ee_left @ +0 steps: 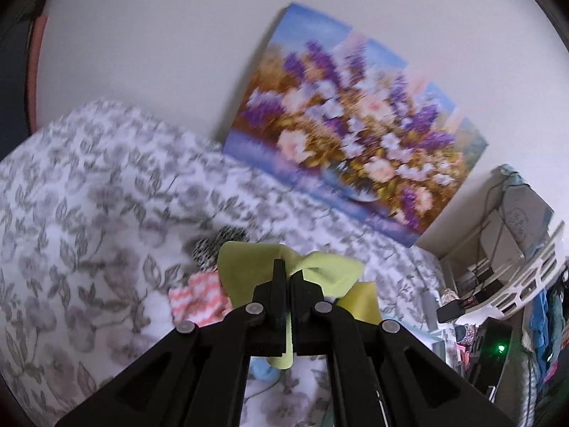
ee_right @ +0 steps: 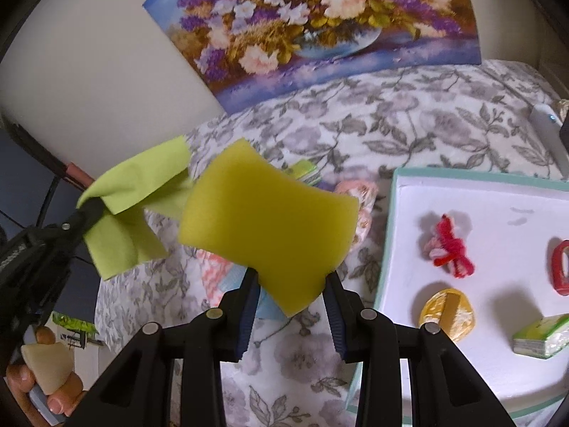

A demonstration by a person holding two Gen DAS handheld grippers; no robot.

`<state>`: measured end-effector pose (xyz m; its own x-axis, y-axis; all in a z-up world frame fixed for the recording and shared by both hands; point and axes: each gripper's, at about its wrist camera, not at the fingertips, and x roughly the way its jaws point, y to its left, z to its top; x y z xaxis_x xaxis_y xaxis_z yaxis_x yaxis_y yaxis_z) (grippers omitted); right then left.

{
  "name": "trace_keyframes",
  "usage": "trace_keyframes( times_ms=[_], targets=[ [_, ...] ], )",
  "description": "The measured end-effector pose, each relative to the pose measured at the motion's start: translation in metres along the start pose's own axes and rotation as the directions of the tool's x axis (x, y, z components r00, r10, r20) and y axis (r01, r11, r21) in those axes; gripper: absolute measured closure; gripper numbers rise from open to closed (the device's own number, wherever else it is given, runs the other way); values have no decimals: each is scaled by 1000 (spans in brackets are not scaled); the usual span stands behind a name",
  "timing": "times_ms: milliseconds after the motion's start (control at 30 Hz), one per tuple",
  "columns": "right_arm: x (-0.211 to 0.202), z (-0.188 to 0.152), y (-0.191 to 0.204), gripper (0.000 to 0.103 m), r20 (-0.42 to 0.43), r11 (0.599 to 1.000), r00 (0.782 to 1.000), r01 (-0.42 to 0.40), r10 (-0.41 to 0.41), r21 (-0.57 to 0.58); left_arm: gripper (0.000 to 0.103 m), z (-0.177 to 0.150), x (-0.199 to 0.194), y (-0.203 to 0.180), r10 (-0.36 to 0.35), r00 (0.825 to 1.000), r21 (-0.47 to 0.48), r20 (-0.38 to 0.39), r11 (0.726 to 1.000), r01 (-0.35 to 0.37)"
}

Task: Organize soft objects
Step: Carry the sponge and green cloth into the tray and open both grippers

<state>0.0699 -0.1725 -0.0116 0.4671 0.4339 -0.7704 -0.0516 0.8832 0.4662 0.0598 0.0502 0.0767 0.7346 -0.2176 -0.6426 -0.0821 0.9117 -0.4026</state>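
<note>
The right gripper [ee_right: 290,284] pinches a yellow sponge [ee_right: 266,227] by its lower edge and holds it in the air over a flower-patterned bedspread [ee_right: 373,131], while the left gripper [ee_left: 288,274], jaws pressed together, clamps a lime-green cloth [ee_left: 249,267] aloft just beside it. To the right of the sponge lies a shallow white tray with a teal rim [ee_right: 387,235], where four items already sit: a red-and-pink yarn bundle [ee_right: 450,251], a yellow wrapped piece [ee_right: 446,315], a green-and-white packet [ee_right: 542,334] and a red ring-shaped item [ee_right: 562,267] at the edge of view. Beyond the grippers, an orange-and-white striped fabric [ee_left: 199,297] and a black-and-white patterned item [ee_left: 209,245] lie loose on the bed. The sorting appears partly done, with the two held items and those on the bed still to place. A floral painting [ee_right: 320,21] leans against the wall behind.
</note>
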Motion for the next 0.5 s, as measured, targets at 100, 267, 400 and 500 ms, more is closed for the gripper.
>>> trace_keyframes(
  times_ms=[100,267,400,500],
  targets=[
    [-11,4,-12,65,35,999,998,43,-44,24,102,0,-7,-16,-21,999,50,38,999,19],
    [-30,10,-53,65,72,982,987,133,-143,133,102,-5,-11,-49,-69,996,134,53,989,61],
    [-44,10,-94,65,83,953,974,188,-212,236,102,-16,-7,-87,-117,993,217,27,970,109],
    [-58,8,-124,65,88,923,960,227,-266,310,102,-30,0,-118,-134,991,290,-5,948,129]
  ],
)
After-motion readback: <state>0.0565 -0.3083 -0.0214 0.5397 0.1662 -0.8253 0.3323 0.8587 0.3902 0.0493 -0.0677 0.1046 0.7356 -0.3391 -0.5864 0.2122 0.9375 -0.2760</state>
